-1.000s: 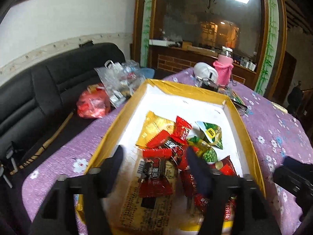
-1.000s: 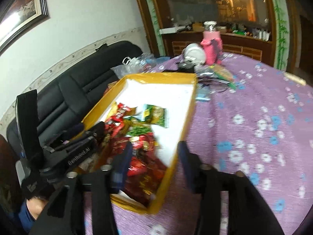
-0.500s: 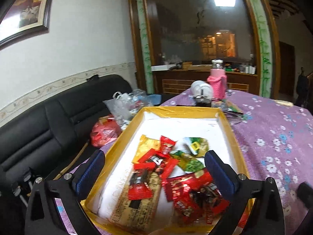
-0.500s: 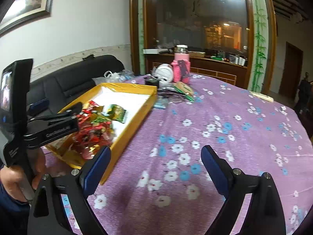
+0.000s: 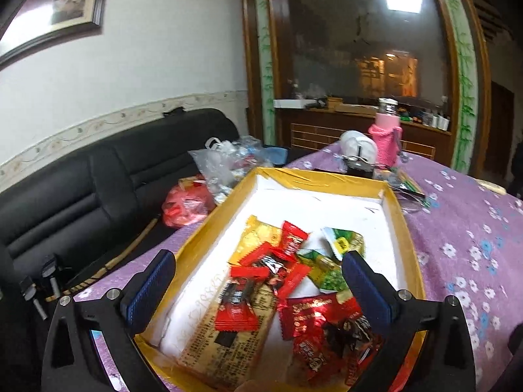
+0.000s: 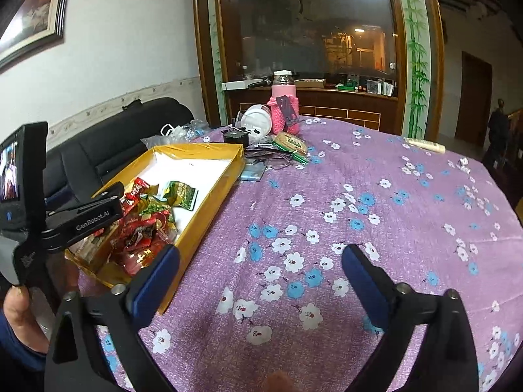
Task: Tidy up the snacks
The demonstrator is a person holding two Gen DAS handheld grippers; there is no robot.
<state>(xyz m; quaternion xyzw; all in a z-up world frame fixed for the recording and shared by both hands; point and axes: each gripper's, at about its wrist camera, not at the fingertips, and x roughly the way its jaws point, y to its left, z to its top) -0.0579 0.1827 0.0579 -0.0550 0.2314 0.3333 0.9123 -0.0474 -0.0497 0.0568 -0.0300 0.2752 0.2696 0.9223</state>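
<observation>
A yellow box [image 5: 330, 179] with a white inside sits on the purple flowered tablecloth and holds several snack packets: red ones [image 5: 287, 277], green ones [image 5: 330, 276] and a large gold one [image 5: 222, 343]. My left gripper [image 5: 258, 290] is open and empty, raised over the near end of the box. The box also shows at the left of the right wrist view [image 6: 209, 181], with the packets [image 6: 147, 225] piled at its near end. My right gripper [image 6: 260, 281] is open and empty over bare tablecloth to the right of the box. The left gripper's body [image 6: 85, 219] shows beside the box.
A pink-sleeved bottle [image 6: 283, 104], a white round container [image 6: 258, 119], a dark cup [image 6: 235, 137] and a flat green packet [image 6: 289, 143] stand beyond the box. A black sofa [image 5: 98, 176] with plastic bags [image 5: 225, 166] lies left of the table. The tablecloth [image 6: 376, 212] stretches right.
Both grippers have opened wide and pulled back and up from the box. The right gripper has swung right, away from the box and over the tablecloth.
</observation>
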